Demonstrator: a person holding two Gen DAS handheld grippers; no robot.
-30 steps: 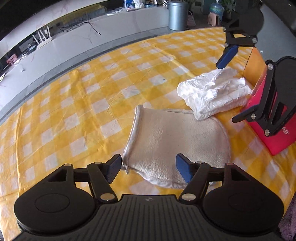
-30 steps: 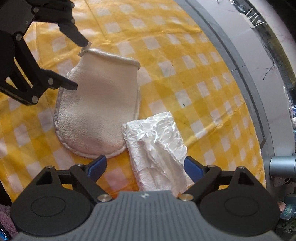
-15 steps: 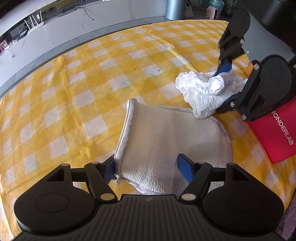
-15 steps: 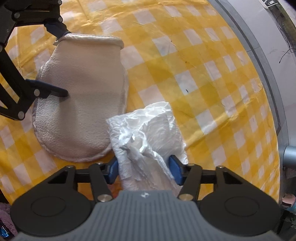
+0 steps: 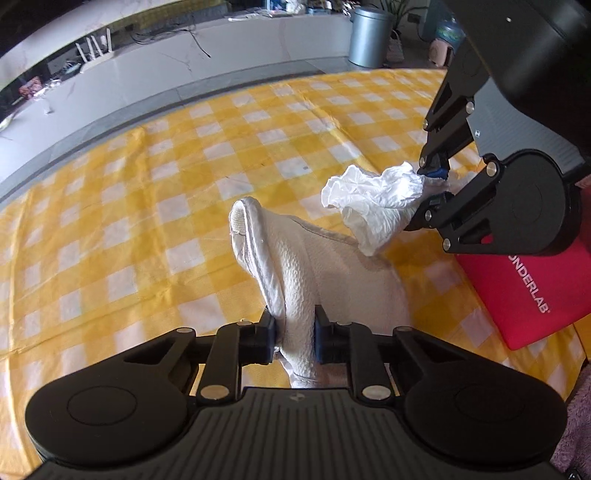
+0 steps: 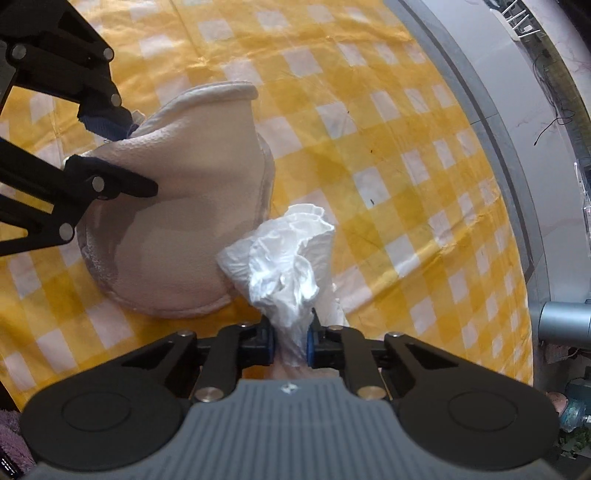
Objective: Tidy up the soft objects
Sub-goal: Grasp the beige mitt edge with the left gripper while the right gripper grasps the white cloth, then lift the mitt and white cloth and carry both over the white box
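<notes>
**Two claws pinch soft items on a checked worktop**

A worktop covered by a yellow and white checked cloth fills both wrist views. The left claw is closing on a cream mitt, its blue pads pressing a fold at the mitt's near edge. The pinched part of the mitt rises off the cloth while its rounded end lies flat. In the right wrist view the same mitt shows at upper left with the left claw gripping it.

The right claw is closing on a crumpled white wipe, and its pads squeeze the wipe's near end. The wipe's free end fans out upward, touching the mitt's rounded edge. From the left view, the wipe hangs bunched from the right claw, just above the mitt.

A red pouch with white lettering lies on the cloth at the right, partly under the right claw. A grey bin stands beyond the worktop.
</notes>
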